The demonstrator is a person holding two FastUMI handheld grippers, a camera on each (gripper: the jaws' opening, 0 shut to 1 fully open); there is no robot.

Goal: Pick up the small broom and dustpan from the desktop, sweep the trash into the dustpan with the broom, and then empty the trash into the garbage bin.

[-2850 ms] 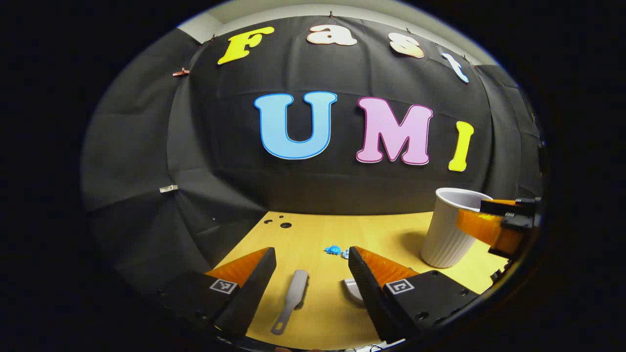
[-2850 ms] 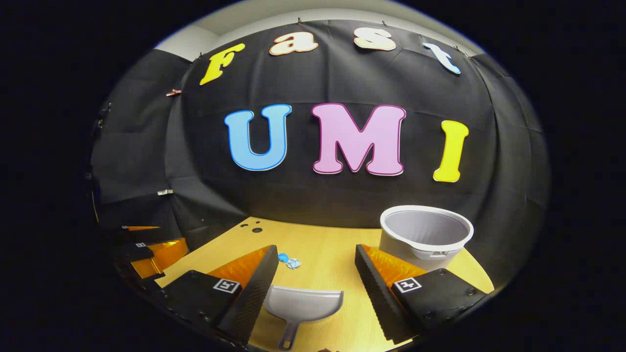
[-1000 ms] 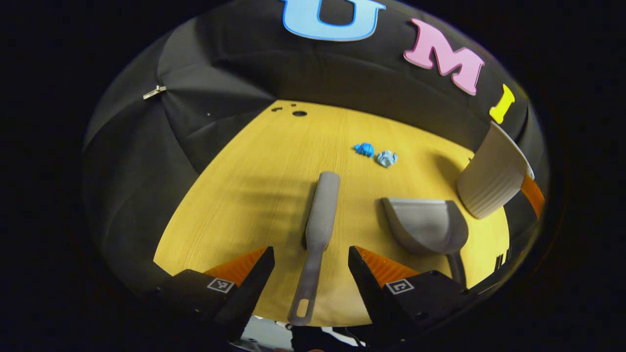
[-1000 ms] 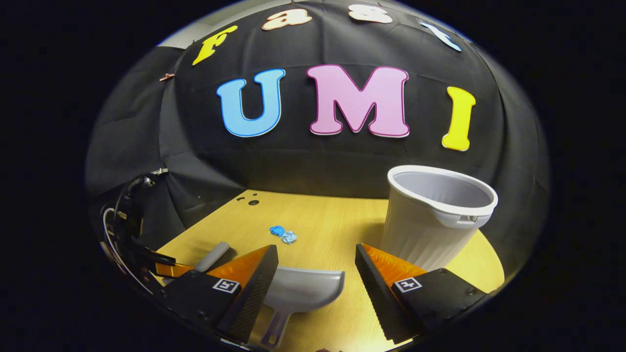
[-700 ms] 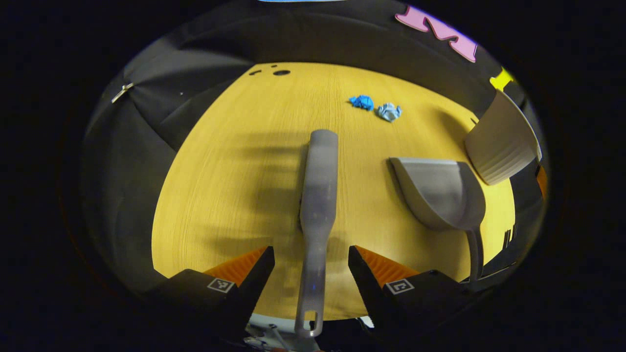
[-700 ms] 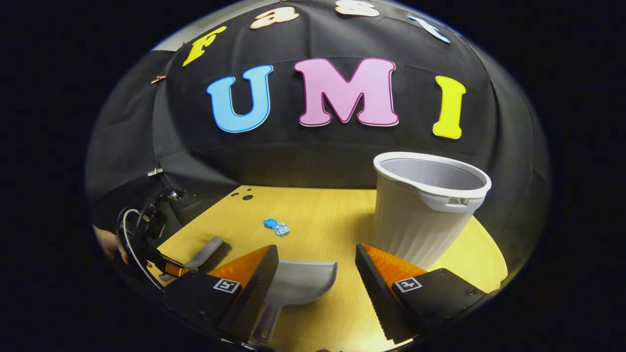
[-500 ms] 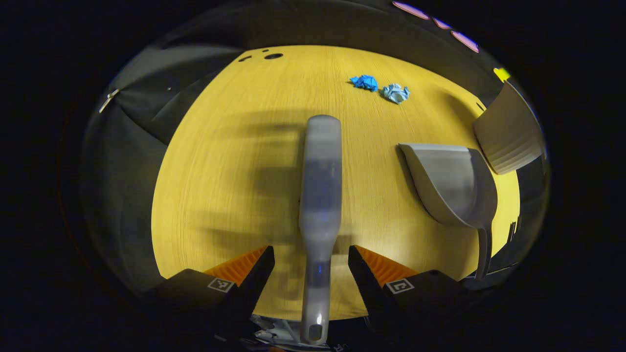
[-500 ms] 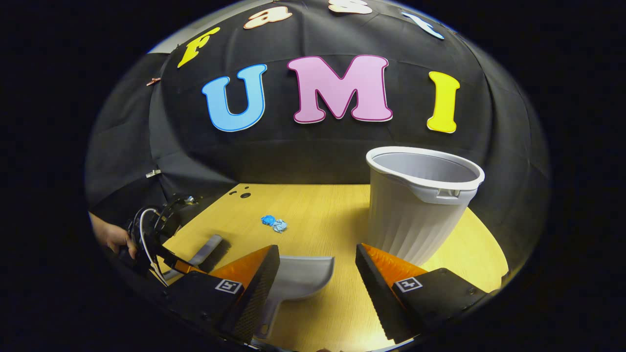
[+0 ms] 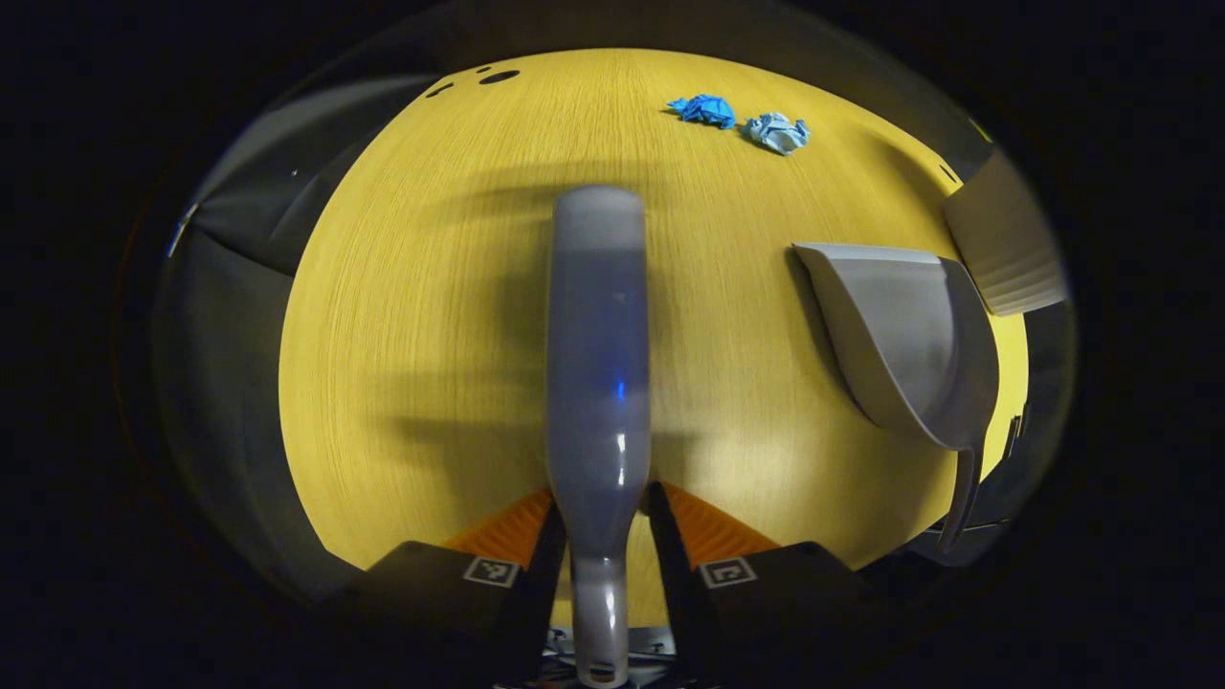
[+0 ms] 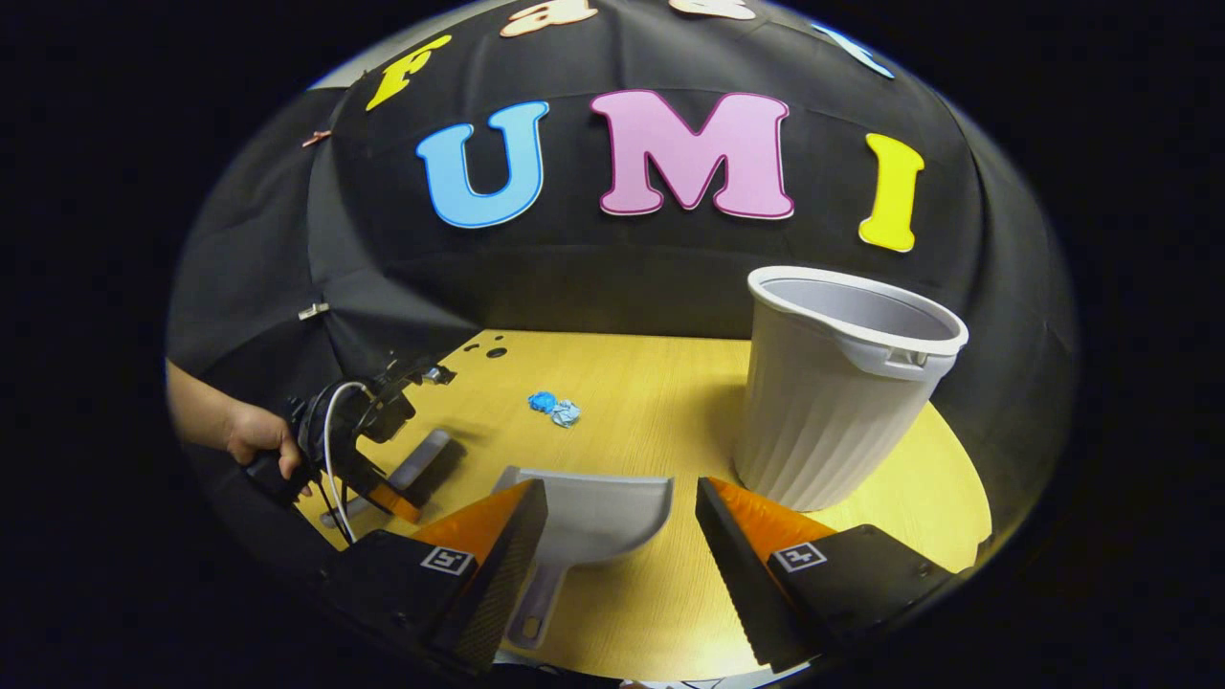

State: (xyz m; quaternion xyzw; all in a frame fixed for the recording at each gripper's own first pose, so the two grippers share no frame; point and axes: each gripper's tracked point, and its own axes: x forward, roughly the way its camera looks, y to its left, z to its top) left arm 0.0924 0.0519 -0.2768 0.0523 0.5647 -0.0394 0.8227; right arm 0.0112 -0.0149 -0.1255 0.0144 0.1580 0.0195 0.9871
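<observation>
I am clamping my left tool [image 9: 601, 522] on the broom [image 9: 595, 344] handle near the bench's [image 9: 421, 287] front edge, while my right tool [image 10: 620, 536], fingers apart, is straddling the dustpan [image 10: 593, 517].

We see our right gripper [image 10: 620, 536] with jaws wide apart above the grey dustpan [image 10: 591, 517] on the tabletop [image 10: 660, 402]. The garbage bin [image 10: 842, 383] stands right; blue trash [image 10: 555, 408] lies beyond; a hand [image 10: 256, 433] holds the left gripper [image 10: 383, 493] at the broom [image 10: 413, 464].
</observation>
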